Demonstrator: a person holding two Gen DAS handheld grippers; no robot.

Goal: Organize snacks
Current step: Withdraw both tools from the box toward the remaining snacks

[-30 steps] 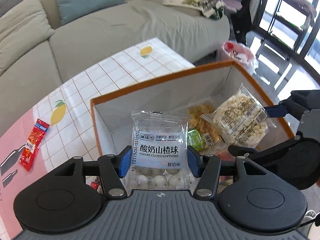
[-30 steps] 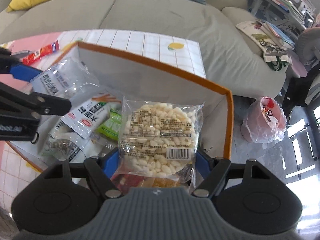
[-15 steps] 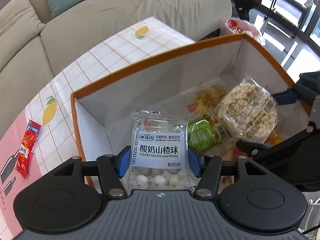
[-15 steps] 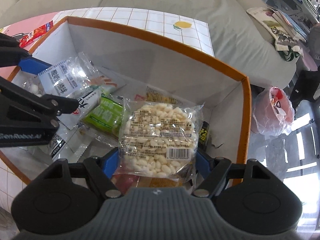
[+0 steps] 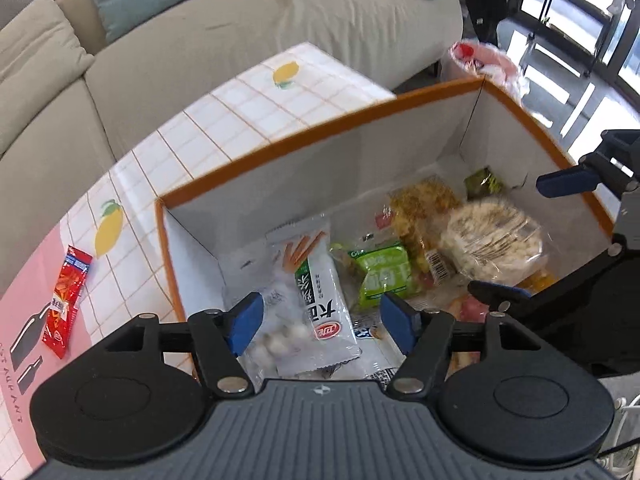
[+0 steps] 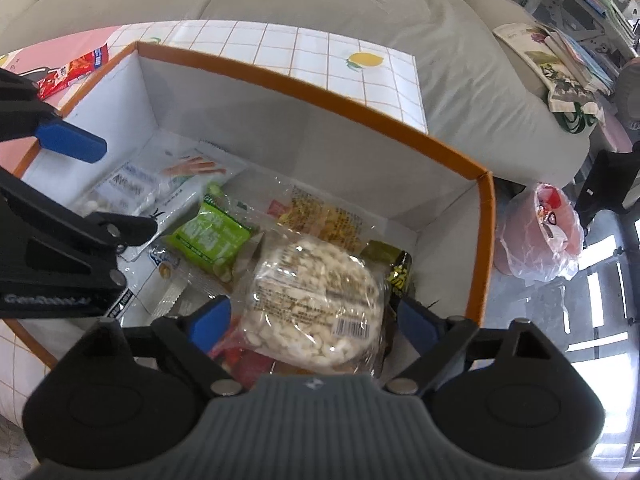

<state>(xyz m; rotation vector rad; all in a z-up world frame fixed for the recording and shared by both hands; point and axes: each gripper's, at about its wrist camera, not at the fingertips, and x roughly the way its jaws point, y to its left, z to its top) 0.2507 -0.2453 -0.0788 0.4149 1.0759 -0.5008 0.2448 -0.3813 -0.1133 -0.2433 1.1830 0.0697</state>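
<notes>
My left gripper (image 5: pixel 322 320) hangs over the left end of the orange-rimmed box (image 5: pixel 320 128), its jaws opening. The clear packet of yogurt-coated hawthorn balls (image 5: pixel 276 336) lies blurred below them on the box floor, free of the pads. My right gripper (image 6: pixel 314 320) is over the box's right end, jaws opening too. The round puffed-rice packet (image 6: pixel 316 300) rests on the pile between its fingers, and neither pad presses on it. Other snacks fill the box: a white stick-biscuit packet (image 5: pixel 320 288) and a green packet (image 6: pixel 208 236).
A red snack packet (image 5: pixel 66 296) lies on the tiled tablecloth (image 5: pixel 240 108) left of the box. A grey sofa (image 6: pixel 320 8) runs behind the table. A pink bag of rubbish (image 6: pixel 540 232) stands on the floor to the right.
Both grippers let go: the hawthorn packet and the puffed-rice packet dropped from between the pads into the box, and both pairs of jaws widened.
</notes>
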